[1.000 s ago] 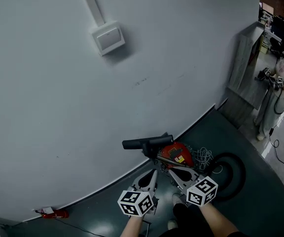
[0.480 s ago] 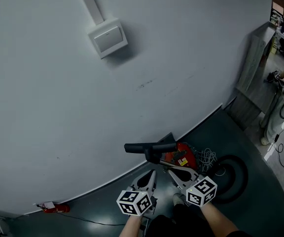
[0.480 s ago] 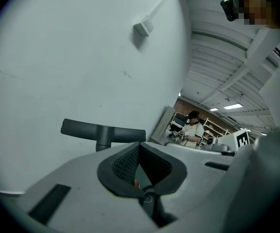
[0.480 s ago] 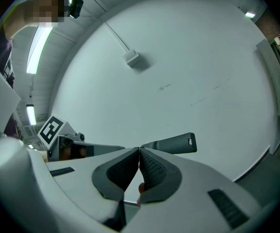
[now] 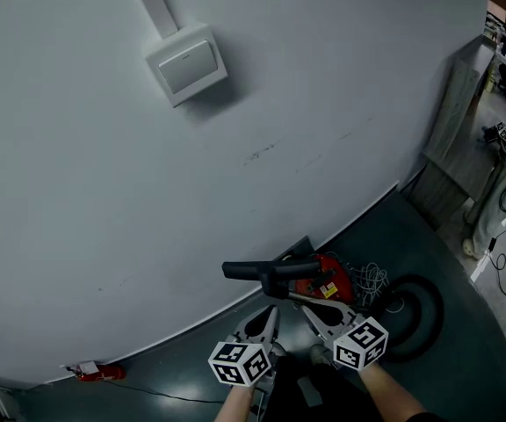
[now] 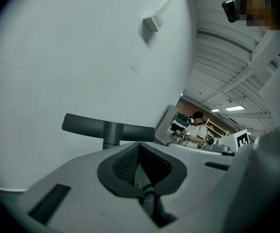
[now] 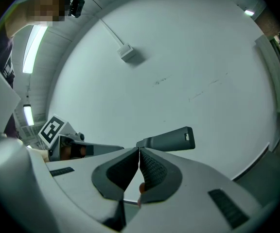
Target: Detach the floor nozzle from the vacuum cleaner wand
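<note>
Left tool (image 5: 273, 309) and right tool (image 5: 305, 305) have dipped, jaws together and empty, floor nozzle (image 5: 253, 270) just ahead.

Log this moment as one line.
left gripper: shut, empty | right gripper: shut, empty | floor nozzle: ahead of both, ungripped | vacuum cleaner: on floor

Head cam's up high looking steeply down the wall (image 5: 323, 104), both gripper views sit low & close behind their own jaws facing it, and all 3 share the floor nozzle (image 5: 266, 269) + wall box (image 5: 185, 64).
</note>
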`<state>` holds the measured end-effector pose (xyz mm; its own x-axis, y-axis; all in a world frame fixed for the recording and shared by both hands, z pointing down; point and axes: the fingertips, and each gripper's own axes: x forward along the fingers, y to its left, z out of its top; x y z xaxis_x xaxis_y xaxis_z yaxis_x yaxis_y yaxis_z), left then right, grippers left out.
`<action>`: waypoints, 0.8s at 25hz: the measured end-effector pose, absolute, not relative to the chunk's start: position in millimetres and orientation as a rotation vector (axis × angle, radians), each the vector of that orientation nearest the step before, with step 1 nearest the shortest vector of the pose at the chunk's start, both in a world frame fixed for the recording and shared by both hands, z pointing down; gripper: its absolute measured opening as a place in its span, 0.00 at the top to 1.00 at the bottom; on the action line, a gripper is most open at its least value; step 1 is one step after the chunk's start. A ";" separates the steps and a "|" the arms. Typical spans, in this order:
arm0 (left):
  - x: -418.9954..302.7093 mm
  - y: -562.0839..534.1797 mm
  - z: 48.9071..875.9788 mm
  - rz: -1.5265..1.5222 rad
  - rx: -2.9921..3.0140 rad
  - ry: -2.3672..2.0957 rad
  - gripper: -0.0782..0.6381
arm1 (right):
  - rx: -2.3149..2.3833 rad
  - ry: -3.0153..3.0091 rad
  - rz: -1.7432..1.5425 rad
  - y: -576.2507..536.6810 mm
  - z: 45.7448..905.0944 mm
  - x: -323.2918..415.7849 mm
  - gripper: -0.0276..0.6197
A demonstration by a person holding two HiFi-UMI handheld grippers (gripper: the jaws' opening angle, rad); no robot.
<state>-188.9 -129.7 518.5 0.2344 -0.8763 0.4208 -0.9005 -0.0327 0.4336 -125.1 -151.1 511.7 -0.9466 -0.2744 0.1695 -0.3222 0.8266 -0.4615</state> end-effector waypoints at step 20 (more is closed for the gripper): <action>-215.1 -154.6 606.8 0.042 1.792 -1.563 0.71 | 0.335 -2.687 0.008 -156.7 629.9 -170.4 0.71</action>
<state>-215.1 -154.6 606.8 0.2553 -0.8409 0.4772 -0.8653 0.0215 0.5008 -170.4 -156.7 629.9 -0.8781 -0.2331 0.4179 -0.2355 0.9707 0.0467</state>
